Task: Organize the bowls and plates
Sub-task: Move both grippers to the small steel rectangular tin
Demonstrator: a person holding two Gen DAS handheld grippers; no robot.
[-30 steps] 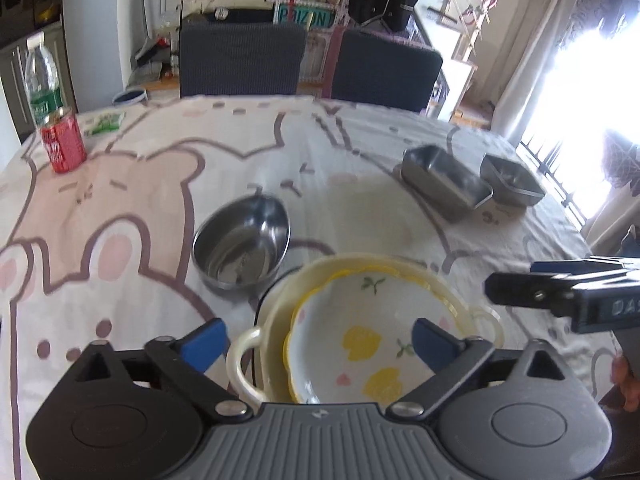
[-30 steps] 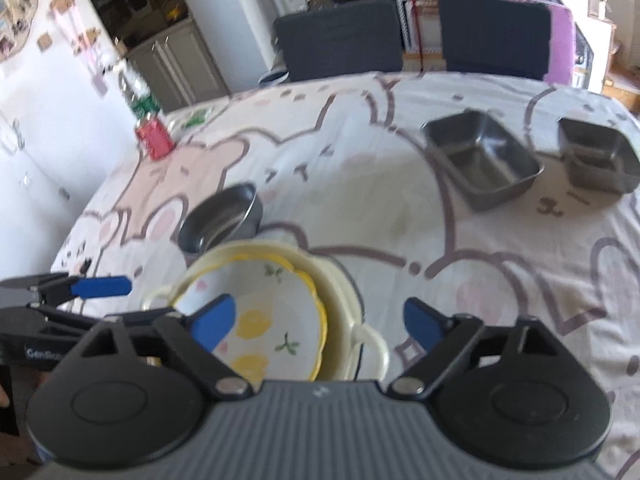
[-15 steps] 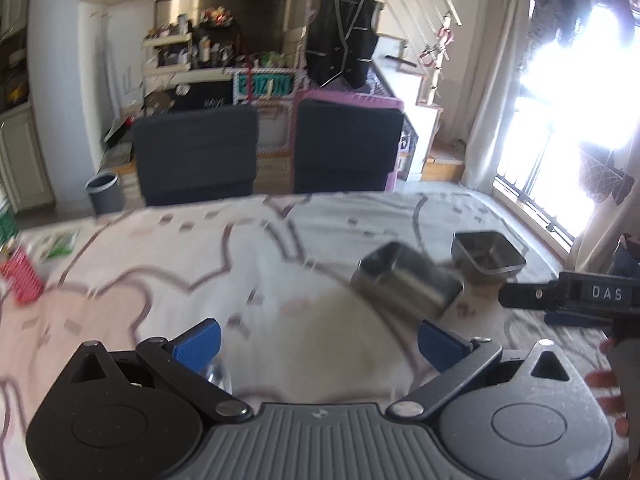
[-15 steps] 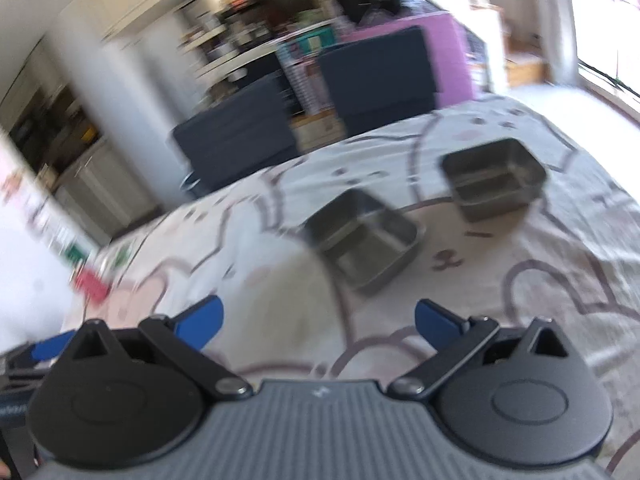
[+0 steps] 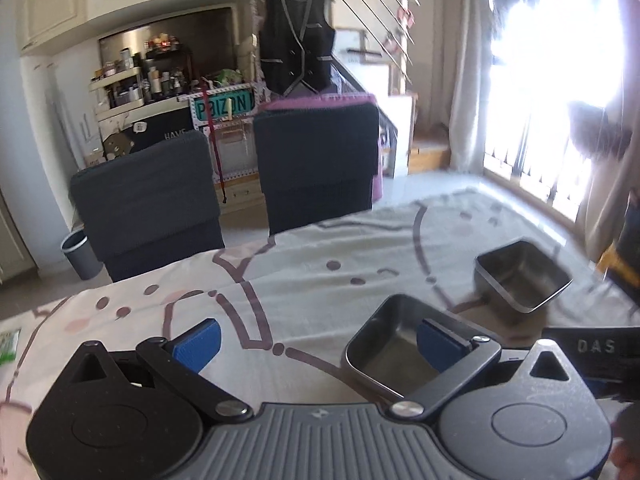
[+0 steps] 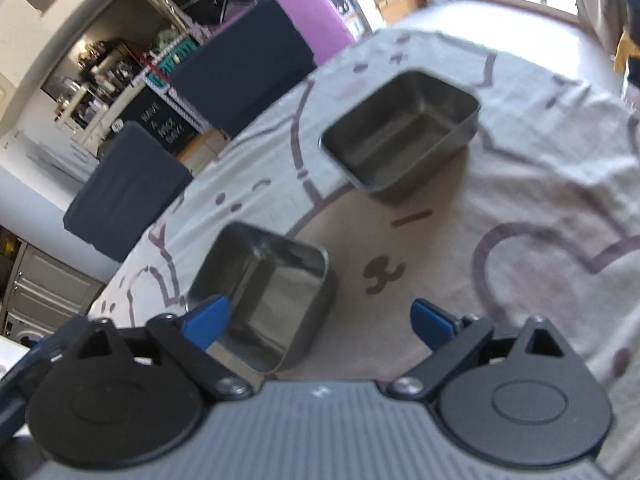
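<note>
Two rectangular steel trays sit on the cartoon tablecloth. In the left wrist view the near tray [image 5: 394,346] lies just ahead, under my right-hand fingertip, and the far tray [image 5: 522,280] is beyond it to the right. My left gripper [image 5: 318,342] is open and empty. In the right wrist view the near tray [image 6: 264,292] sits by my left fingertip and the far tray [image 6: 402,136] is further ahead. My right gripper [image 6: 320,318] is open and empty. The round bowls are out of view.
Two dark chairs [image 5: 316,164] stand at the table's far edge, with shelves and a grey bin [image 5: 80,254] behind. The right gripper's body [image 5: 592,350] shows at the right edge of the left wrist view. A bright window is at the right.
Both grippers swung away from the stacked ceramic bowls and the round steel bowl and moved right toward the two rectangular steel trays, which are now close in front.
</note>
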